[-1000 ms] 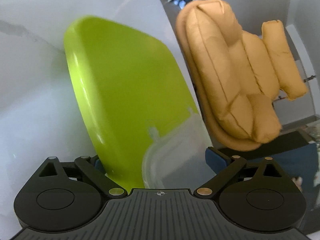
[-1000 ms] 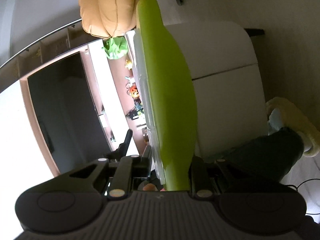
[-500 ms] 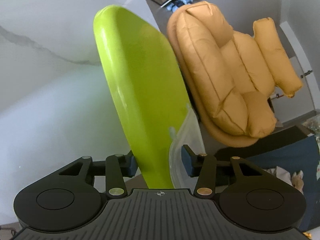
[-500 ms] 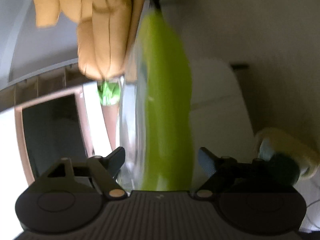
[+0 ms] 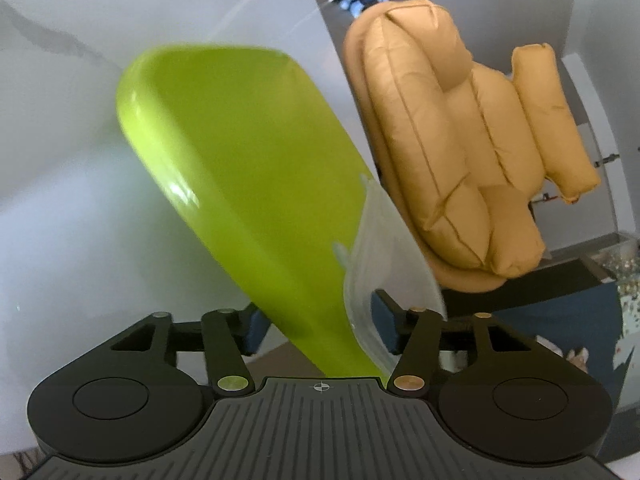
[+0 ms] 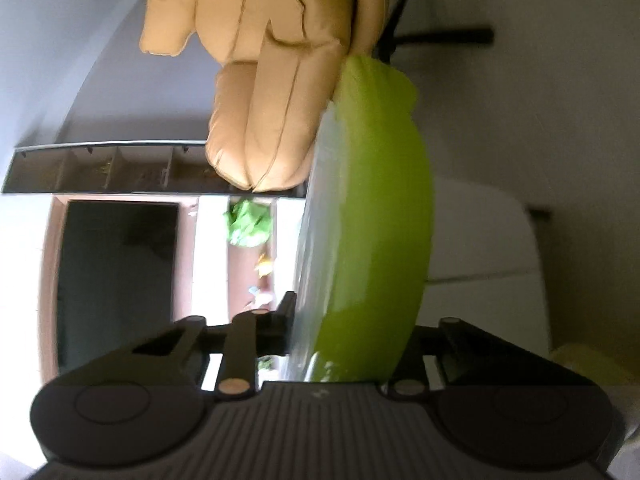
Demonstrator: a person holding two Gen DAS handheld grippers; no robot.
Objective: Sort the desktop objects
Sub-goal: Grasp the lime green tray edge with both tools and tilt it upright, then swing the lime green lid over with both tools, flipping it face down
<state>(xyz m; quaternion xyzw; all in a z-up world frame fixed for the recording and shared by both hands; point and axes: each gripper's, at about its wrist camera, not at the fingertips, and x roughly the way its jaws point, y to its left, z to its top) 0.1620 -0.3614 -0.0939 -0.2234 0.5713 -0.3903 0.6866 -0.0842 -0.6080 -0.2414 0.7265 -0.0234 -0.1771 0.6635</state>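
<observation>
A lime-green plastic box with a clear lid is held up in the air, tilted. My left gripper is shut on one end of the box, blue pads against the green side and the lid. In the right wrist view the same box runs up between the fingers of my right gripper. Its fingers are spread with the box between them, and whether they press on it is blurred.
An orange padded armchair fills the background of both views. The left wrist view shows a white marble-like surface. The right wrist view shows a dark TV screen, a shelf with small toys and a white surface.
The box has turned in both views, so more of its broad green side faces the left camera. The left fingers stay clamped on it. The right fingers spread half a second ago and stand wider than before.
</observation>
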